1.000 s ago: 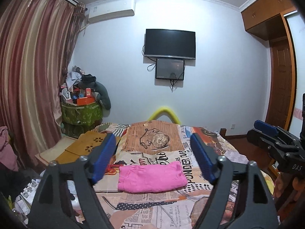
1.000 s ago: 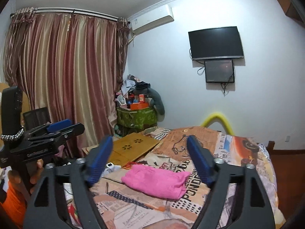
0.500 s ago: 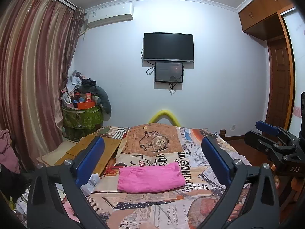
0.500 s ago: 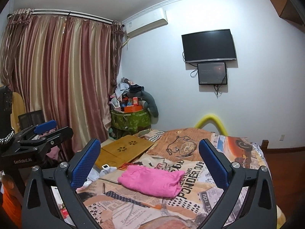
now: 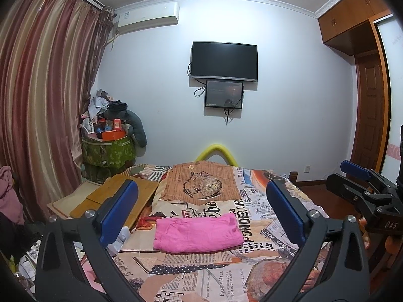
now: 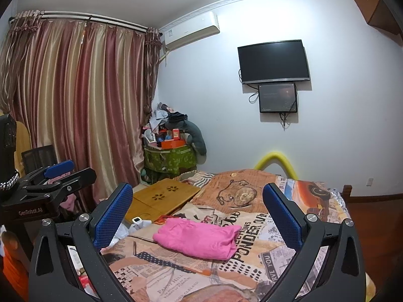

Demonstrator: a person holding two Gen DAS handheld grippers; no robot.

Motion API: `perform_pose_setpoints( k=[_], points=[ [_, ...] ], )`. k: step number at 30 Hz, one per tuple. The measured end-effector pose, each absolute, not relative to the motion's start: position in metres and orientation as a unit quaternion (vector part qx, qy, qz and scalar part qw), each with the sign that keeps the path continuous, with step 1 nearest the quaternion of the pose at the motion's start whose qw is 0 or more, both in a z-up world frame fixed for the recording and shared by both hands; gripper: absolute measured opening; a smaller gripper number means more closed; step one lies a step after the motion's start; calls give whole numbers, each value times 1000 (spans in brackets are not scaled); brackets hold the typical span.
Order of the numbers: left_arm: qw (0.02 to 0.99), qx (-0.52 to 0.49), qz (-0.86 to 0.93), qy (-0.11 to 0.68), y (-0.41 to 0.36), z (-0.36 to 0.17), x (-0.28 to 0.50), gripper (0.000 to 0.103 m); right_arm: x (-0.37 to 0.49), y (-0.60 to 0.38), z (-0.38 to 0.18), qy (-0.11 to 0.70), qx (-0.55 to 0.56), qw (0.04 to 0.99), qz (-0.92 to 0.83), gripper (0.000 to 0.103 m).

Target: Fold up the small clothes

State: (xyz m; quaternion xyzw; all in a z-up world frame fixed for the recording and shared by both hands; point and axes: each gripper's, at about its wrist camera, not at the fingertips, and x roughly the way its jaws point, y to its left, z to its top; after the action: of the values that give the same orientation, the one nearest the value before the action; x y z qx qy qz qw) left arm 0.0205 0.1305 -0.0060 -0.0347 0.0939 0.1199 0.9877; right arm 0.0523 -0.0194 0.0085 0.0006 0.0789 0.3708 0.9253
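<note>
One soft pink folded garment (image 5: 199,234)

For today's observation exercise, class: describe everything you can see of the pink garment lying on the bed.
The pink garment is a small piece of bright pink, soft-looking fabric, already folded into a flat, roughly rectangular bundle. A ribbed hem shows along its left edge, and light creases run across its top. It lies across the newspaper-print bedspread, resting on it alone. Nothing grips it: both tongs hover short of it, open and empty.
</note>
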Motion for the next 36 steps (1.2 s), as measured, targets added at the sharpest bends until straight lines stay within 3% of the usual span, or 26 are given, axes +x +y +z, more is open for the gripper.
perform_pose_setpoints(
  k=[36],
  points=[
    [987, -39, 104, 112, 132, -14, 33, 103, 50, -19, 10, 86, 5, 926, 368, 102]
  ],
)
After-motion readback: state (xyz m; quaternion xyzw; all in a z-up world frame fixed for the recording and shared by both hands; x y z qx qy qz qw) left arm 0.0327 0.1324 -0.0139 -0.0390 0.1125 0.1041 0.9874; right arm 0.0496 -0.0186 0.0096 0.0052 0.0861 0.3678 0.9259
